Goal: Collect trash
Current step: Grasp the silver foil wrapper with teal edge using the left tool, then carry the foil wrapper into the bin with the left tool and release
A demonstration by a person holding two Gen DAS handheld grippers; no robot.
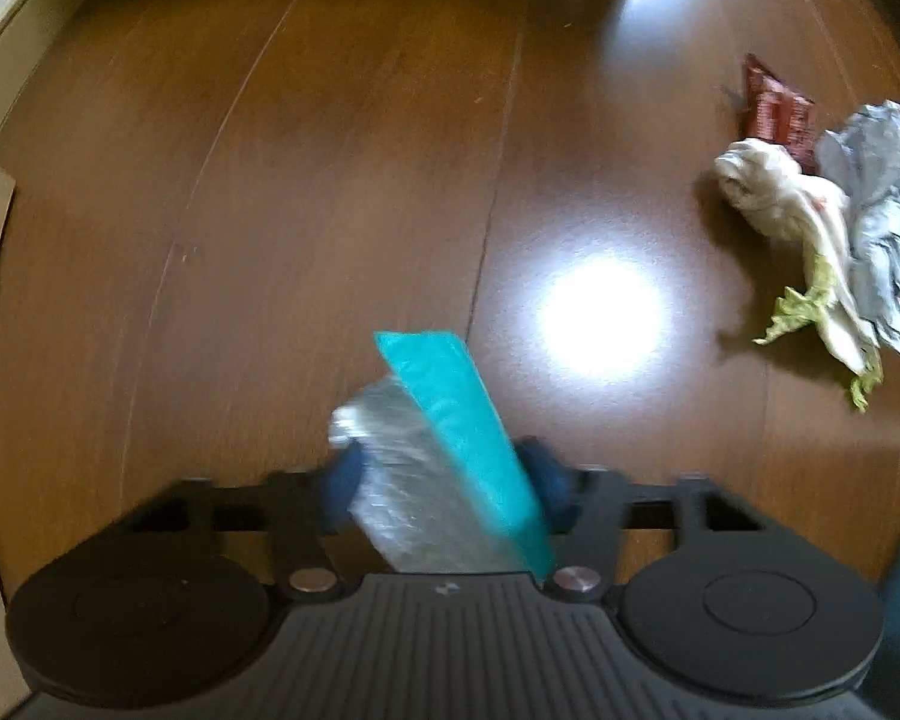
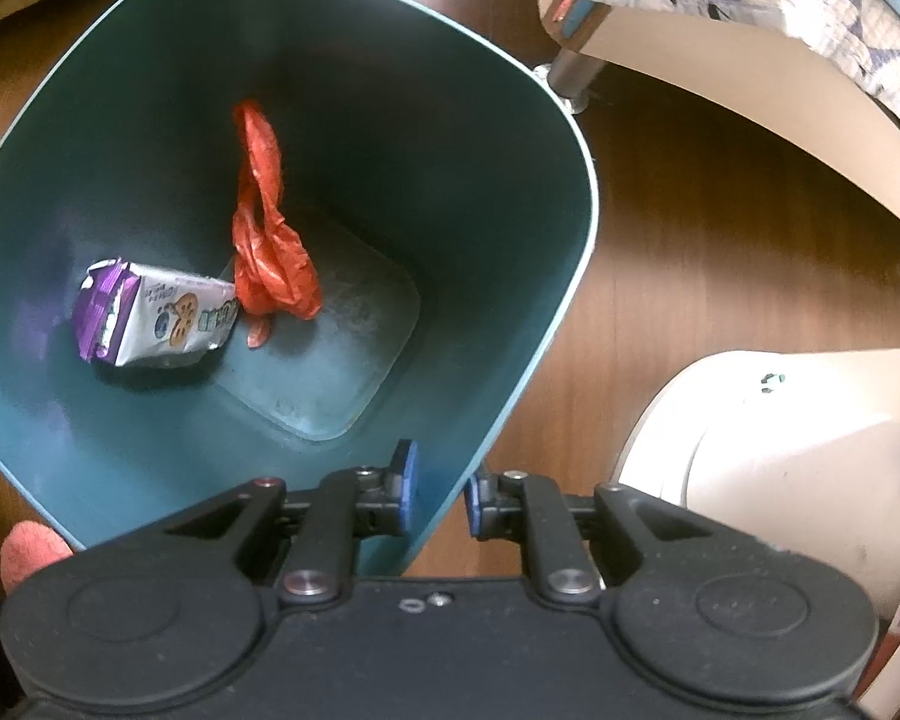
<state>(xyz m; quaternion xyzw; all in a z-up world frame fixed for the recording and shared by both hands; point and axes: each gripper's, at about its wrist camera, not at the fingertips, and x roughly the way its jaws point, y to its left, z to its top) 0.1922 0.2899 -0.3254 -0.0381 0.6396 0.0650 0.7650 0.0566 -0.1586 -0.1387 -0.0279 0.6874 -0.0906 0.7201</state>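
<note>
**Teal-and-silver wrapper gripped over the floor, bin held by its rim**

A flat wrapper (image 1: 444, 456), teal on one face and silvery on the other, was held between the blue fingers (image 1: 345, 489) of the left gripper (image 1: 447, 483), which were closed on it; its free end stuck out past the fingertips above the brown wooden floor (image 1: 270, 210). The picture was blurred, so no print could be read on it.

Well apart on the floor to the right, a heap of trash was seen: a crumpled white tissue (image 1: 774, 192), a grey crumpled sheet (image 1: 876, 204), a red-brown packet (image 1: 777, 111) and a piece of pale green leaf (image 1: 810, 306), all touching or overlapping.

In the right wrist view, the teal trash bin (image 2: 510, 276) was gripped at its rim by the right gripper (image 2: 441, 492), one finger inside the wall and one outside. Inside the bin, an orange plastic bag (image 2: 267, 234) and a purple-and-white snack packet (image 2: 156, 318) were lying just beside each other on the bottom. A white rounded object (image 2: 780, 456) stood near the bin.
</note>
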